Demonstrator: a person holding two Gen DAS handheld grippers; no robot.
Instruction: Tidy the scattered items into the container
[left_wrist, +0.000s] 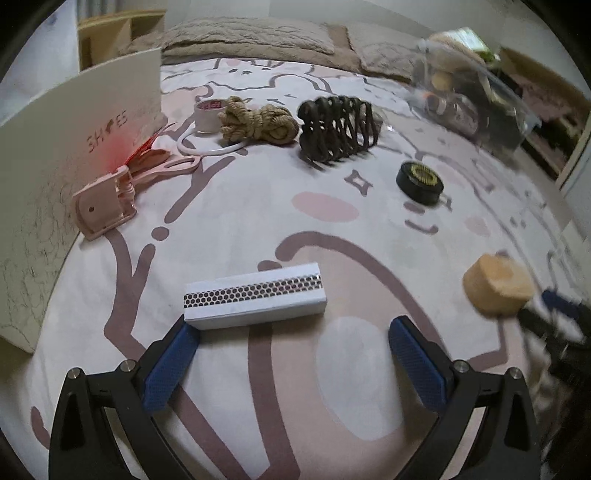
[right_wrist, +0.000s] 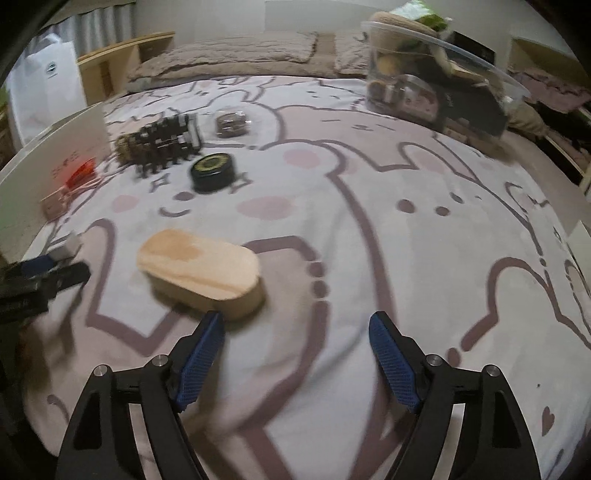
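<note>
Through my left camera the white matchbox (left_wrist: 255, 300) lies flat on the bed (left_wrist: 229, 218), a long cardboard slab with a dotted striking strip along its side; its near left corner sits right at the tip of my left gripper (left_wrist: 293, 330), whose jaws stand wide open and hold nothing. My right gripper (right_wrist: 297, 325) is also spread wide and empty, and the wooden block (right_wrist: 201, 267), smooth, pale and rounded at both ends, lies just beyond its left jaw, not between the pads. Farther out I see a black round tin (right_wrist: 212, 171) with a gold-patterned lid, a dark claw hair clip (left_wrist: 338, 127) with curved teeth, a knotted bundle of tan rope (left_wrist: 256, 120), a white tape roll (left_wrist: 208, 114) and a pink plastic clip (left_wrist: 105, 205) resting against a white shoe box (left_wrist: 74, 155). The clear plastic container (right_wrist: 439, 77), already part-filled, stands at the far right of the bed near the pillows (left_wrist: 251, 38). The bedspread is soft, printed with cartoon outlines, and the stretch ahead of my right jaws is open, while the shoe box walls in the left side.
</note>
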